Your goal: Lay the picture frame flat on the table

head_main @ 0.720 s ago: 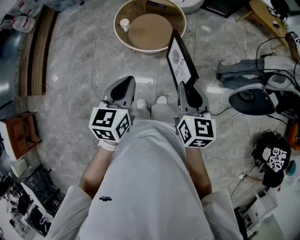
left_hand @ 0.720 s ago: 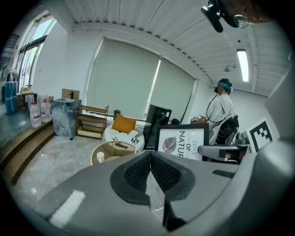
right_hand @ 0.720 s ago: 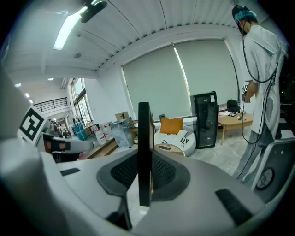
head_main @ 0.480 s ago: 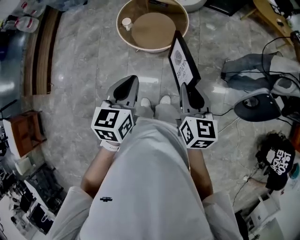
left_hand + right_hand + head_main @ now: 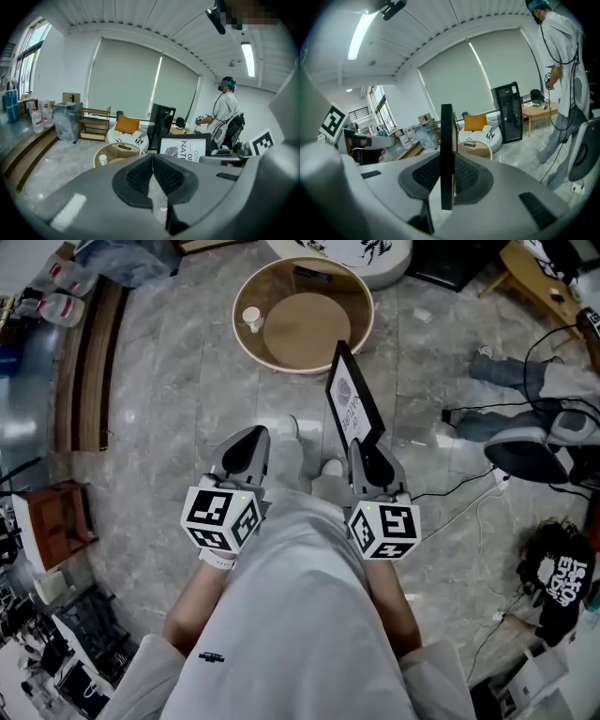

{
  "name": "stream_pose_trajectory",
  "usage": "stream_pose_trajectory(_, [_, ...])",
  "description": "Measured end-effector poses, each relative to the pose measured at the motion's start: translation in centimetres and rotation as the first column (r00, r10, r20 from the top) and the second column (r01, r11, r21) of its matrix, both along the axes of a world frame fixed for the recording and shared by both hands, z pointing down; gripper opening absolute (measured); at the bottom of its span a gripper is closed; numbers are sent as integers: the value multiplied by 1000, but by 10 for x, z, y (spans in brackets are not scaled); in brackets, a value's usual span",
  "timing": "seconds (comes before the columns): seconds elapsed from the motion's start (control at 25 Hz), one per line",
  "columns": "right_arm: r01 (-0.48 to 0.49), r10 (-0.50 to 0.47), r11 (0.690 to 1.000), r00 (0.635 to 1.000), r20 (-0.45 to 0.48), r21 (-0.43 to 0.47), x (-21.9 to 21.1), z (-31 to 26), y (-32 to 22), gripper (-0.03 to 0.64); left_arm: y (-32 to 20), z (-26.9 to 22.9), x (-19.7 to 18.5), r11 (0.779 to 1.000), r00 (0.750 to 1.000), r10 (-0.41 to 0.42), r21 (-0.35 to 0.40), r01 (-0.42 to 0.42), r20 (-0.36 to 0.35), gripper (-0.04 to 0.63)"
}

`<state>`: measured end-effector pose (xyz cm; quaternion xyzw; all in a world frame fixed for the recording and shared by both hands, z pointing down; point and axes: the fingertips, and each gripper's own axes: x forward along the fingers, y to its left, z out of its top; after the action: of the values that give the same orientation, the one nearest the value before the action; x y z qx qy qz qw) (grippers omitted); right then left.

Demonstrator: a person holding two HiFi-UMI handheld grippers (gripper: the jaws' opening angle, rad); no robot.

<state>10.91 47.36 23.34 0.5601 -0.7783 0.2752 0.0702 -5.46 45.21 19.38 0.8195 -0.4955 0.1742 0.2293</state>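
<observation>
- Stepping forward since the earlier frame, the person now has one shoe (image 5: 287,427) ahead of the other, and the round table (image 5: 272,362) lies closer in the head view.
- Grey stone floor (image 5: 169,409) spreads beneath the person and the table.
- Rimmed like a shallow tub, the table carries a white cup (image 5: 250,317) near its left wall and a small dark object (image 5: 309,275) at the far side.
- Black picture frame (image 5: 353,397) stands tilted in the air, lower edge in the tool, top corner just short of the table's near-right rim. It is not on the table.
- Right gripper (image 5: 362,444) clamps the frame's edge between narrowly parted jaws; its own view shows the frame edge-on (image 5: 447,154) between the pads.
- Left gripper (image 5: 251,433) hangs beside it, jaws pressed together on nothing.
</observation>
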Motion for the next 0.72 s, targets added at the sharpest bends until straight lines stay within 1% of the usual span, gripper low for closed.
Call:
stream_pose_trajectory(0.12, [23, -23, 1000, 1000, -15, 7, -4, 5, -15, 60, -15, 11, -1, 1000, 1000, 4, -10, -4, -3, 6])
stream_pose_trajectory(0.24, [21, -21, 1000, 999, -26, -5, -16, 16, -45, 60, -48, 26, -9, 1000, 1000, 9, -22, -9, -18, 6])
stream_pose_trajectory(0.36, [14, -16, 999, 999, -43, -48, -36, 28, -92, 60, -101, 44, -25, 998, 998, 18, -66, -22, -54, 6])
stream_pose_trajectory(0.44, [9, -13, 998, 998, -63, -70, -45, 29, -129, 60, -142, 50, -28, 995, 996, 33, -86, -40, -84, 5])
stream_pose_trajectory(0.56, [-10, 4, 996, 998, -67, -88, -60, 29, -182, 60, -199, 52, -31, 993, 992, 73, -85, -82, -101, 6])
stream_pose_trajectory(0.72, [-36, 27, 993, 997, -77, -112, -83, 29, -250, 60, -274, 50, -49, 990, 986, 108, -82, -119, -125, 6])
